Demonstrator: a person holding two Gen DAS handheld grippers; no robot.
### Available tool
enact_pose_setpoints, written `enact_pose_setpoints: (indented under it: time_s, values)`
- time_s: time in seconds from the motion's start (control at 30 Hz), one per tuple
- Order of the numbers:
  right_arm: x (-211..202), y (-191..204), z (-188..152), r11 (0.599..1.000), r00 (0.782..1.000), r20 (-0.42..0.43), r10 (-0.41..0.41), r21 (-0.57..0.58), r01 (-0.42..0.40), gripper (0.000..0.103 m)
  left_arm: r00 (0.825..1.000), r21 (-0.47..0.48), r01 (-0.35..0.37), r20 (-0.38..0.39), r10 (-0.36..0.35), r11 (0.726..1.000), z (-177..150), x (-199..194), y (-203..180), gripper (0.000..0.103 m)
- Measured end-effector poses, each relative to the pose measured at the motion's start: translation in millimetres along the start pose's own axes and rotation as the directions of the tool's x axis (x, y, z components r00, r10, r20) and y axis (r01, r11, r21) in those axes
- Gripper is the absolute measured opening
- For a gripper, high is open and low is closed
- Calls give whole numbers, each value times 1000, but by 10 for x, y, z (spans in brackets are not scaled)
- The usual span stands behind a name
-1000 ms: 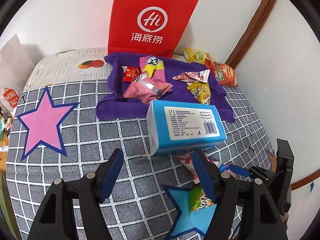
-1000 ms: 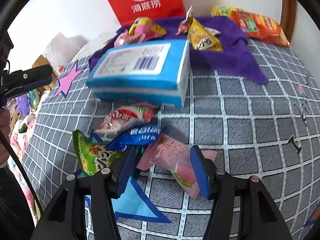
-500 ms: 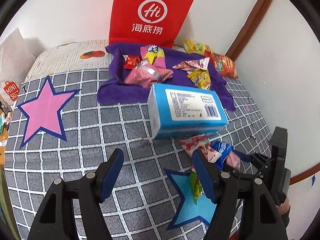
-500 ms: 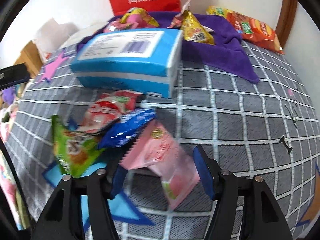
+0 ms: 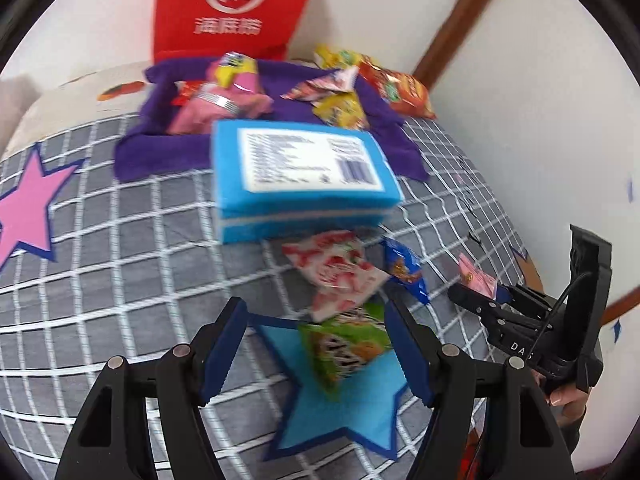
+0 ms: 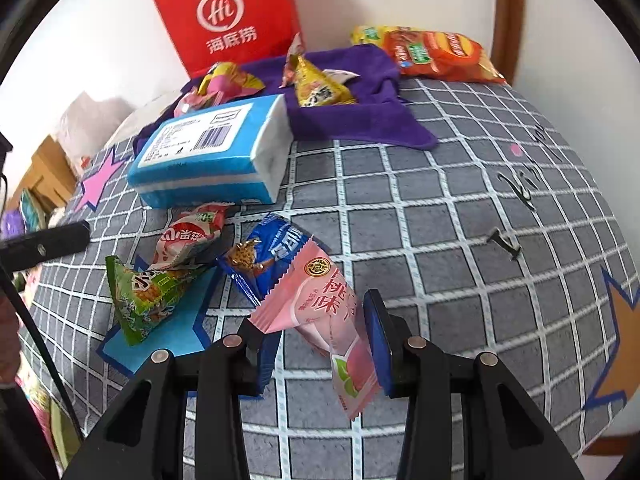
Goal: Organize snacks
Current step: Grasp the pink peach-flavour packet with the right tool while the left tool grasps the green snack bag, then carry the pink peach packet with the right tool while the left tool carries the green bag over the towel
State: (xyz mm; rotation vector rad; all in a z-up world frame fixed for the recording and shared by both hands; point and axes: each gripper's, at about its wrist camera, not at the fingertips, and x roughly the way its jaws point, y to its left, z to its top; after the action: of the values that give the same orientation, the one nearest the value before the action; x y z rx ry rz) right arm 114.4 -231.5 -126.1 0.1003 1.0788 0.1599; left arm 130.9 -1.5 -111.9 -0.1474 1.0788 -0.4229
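Observation:
My right gripper (image 6: 324, 340) is closed around a pink peach-flavour snack packet (image 6: 320, 312) and holds it above the checked cloth; the packet's tip also shows in the left wrist view (image 5: 476, 278). My left gripper (image 5: 316, 344) is open, its fingers on either side of a green snack packet (image 5: 346, 346) lying on a blue star. A red-white packet (image 5: 336, 274) and a blue packet (image 5: 404, 270) lie just beyond it. The same three packets show in the right wrist view: green (image 6: 148, 292), red-white (image 6: 188, 236), blue (image 6: 268, 256).
A blue tissue pack (image 5: 304, 176) lies mid-table. Behind it a purple cloth (image 6: 360, 120) holds several snack packets. An orange chip bag (image 6: 436, 56) and a red paper bag (image 6: 228, 16) stand by the wall. The table's edge curves away at right.
My right gripper has narrowed on the pink packet and lifted it off the cloth. My left gripper has moved forward and down over the green packet.

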Motion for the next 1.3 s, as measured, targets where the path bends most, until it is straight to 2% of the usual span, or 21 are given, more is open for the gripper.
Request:
enact_pose_setpoints:
  time_s: [0.23, 0.37, 0.6, 0.63, 0.67, 0.7, 0.73, 0.83, 1.3]
  values:
    - [-103, -140, -141, 999, 1000, 10, 12, 47, -13, 40, 999, 80, 1, -45, 3, 997, -131, 249, -263, 71]
    - [-112, -175, -225, 999, 1000, 3, 7, 51, -7, 40, 997, 98, 24, -77, -16, 995, -181, 370, -336, 71]
    - [-99, -206, -291, 998, 1000, -9, 11, 62, -11, 40, 993, 127, 19, -116, -4, 992, -248, 538, -446, 70]
    - [-98, -205, -293, 998, 1000, -11, 11, 62, -10, 40, 993, 126, 20, -116, -5, 992, -261, 555, -450, 66]
    - [-97, -200, -297, 998, 1000, -12, 11, 61, -10, 40, 993, 123, 25, -114, -11, 992, -270, 561, -448, 56]
    - [-98, -195, -301, 998, 1000, -13, 11, 60, -10, 40, 993, 119, 31, -115, -18, 992, -273, 571, -447, 51]
    - [-98, -191, -303, 998, 1000, -14, 10, 60, -9, 40, 993, 115, 34, -116, -20, 993, -279, 565, -435, 50]
    - [-108, -175, -304, 998, 1000, -19, 6, 61, -5, 40, 994, 112, 49, -104, -38, 992, -285, 509, -401, 45]
    - [-500, 95, -19, 999, 997, 75, -3, 49, -1, 40, 998, 115, 49, 34, -53, 992, -131, -135, -249, 44]
